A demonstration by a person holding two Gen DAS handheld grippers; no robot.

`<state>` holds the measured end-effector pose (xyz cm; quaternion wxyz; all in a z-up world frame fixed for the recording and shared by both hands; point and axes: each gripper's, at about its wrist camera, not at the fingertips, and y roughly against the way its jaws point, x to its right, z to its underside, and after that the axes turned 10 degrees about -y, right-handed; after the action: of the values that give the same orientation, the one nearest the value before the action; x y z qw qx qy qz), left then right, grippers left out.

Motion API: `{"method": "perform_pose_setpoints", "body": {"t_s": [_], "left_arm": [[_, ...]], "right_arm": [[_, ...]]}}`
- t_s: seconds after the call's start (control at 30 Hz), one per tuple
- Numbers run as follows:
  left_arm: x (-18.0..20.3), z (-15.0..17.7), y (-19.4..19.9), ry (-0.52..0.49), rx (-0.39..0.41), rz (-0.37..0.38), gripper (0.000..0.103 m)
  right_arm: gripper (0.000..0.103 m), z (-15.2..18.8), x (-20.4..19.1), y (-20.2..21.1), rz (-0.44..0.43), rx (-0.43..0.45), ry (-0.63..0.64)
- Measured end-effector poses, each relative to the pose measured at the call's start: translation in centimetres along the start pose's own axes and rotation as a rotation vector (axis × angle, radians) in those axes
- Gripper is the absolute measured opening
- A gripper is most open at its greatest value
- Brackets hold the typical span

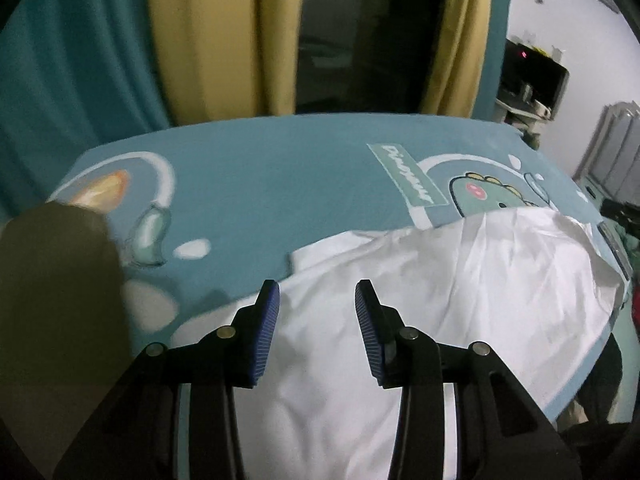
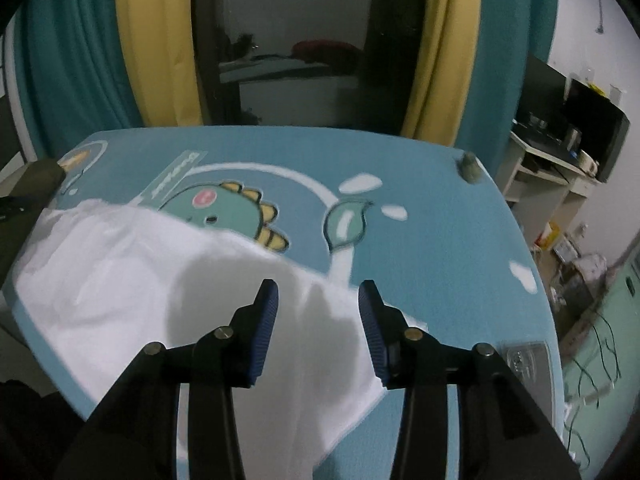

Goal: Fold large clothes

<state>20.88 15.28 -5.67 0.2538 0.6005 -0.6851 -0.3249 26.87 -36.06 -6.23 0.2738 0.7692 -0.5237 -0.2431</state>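
Looking down both wrist cams right now, and both tools are hanging over the bed with nothing in them. My left gripper (image 1: 317, 292) has its blue pads (image 1: 266, 332) spread apart, just air between them, and the white garment (image 1: 440, 288) lies right underneath and ahead of the fingertips, spreading off to the right of the tool. It's crumpled along its far edge, with a raised fold out past the right finger.

Same story on the other side: my right gripper (image 2: 319, 292) has its jaws parted too, empty gap between the pads (image 2: 370, 332), not pinching anything. From there the white garment runs under the tips and stretches away to the left of the tool, with its near right corner ending just under the right finger.

Everything sits on the teal dinosaur bedsheet (image 2: 420, 240), which is bare ahead of and to the right of my right gripper. The green dino print (image 2: 224, 212) is just beyond the cloth's far edge. Well past the bed are the yellow curtains (image 2: 156, 48) and a dark window. An olive-brown blob (image 1: 56, 300), too blurry to identify, sits left of my left gripper.
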Motion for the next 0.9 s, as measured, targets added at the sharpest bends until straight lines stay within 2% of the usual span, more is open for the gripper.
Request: {"method": "perform_pose_setpoints", "body": {"t_s": [0.13,0.3,0.43,0.53,0.6,0.67,0.7,0.73,0.77,0.9], "left_arm": [[-0.1,-1.5,-3.9,-0.034,-0.045,0.013,0.042],[-0.4,-1.8,-6.4,-0.051,-0.085,0.027,0.049],[-0.2,-1.6,-7.6,-0.097,-0.128,0.042,0.050],[0.0,-1.0,-8.3,-0.128,-0.156,0.066,0.050],[0.0,-0.7,-8.2,-0.132,-0.130,0.075,0.050],[0.0,-0.6,-8.3,-0.130,-0.117,0.081,0.049],[0.0,-0.6,-8.3,-0.131,-0.113,0.080,0.048],[0.1,-0.5,-8.2,-0.141,-0.101,0.075,0.028],[0.1,-0.7,-8.2,-0.146,-0.095,0.082,0.004],[0.5,-1.2,-7.8,-0.154,-0.071,0.060,0.004]], "right_arm": [[0.042,-1.1,-0.4,-4.3,-0.045,-0.065,0.007],[0.042,-1.4,-1.0,-7.9,-0.113,-0.136,0.051],[0.042,-0.4,-2.0,-10.1,-0.138,-0.255,0.137],[0.042,0.2,-2.1,-10.0,-0.149,-0.254,0.162],[0.042,0.4,-2.1,-10.0,-0.150,-0.242,0.152],[0.031,0.7,-2.6,-9.8,-0.163,-0.239,0.176],[0.012,0.8,-3.0,-9.6,-0.180,-0.244,0.186],[0.006,0.9,-3.6,-9.6,-0.175,-0.241,0.204],[0.005,1.0,-4.0,-9.5,-0.156,-0.234,0.227],[0.004,0.1,-3.8,-9.3,-0.115,-0.190,0.229]]}}
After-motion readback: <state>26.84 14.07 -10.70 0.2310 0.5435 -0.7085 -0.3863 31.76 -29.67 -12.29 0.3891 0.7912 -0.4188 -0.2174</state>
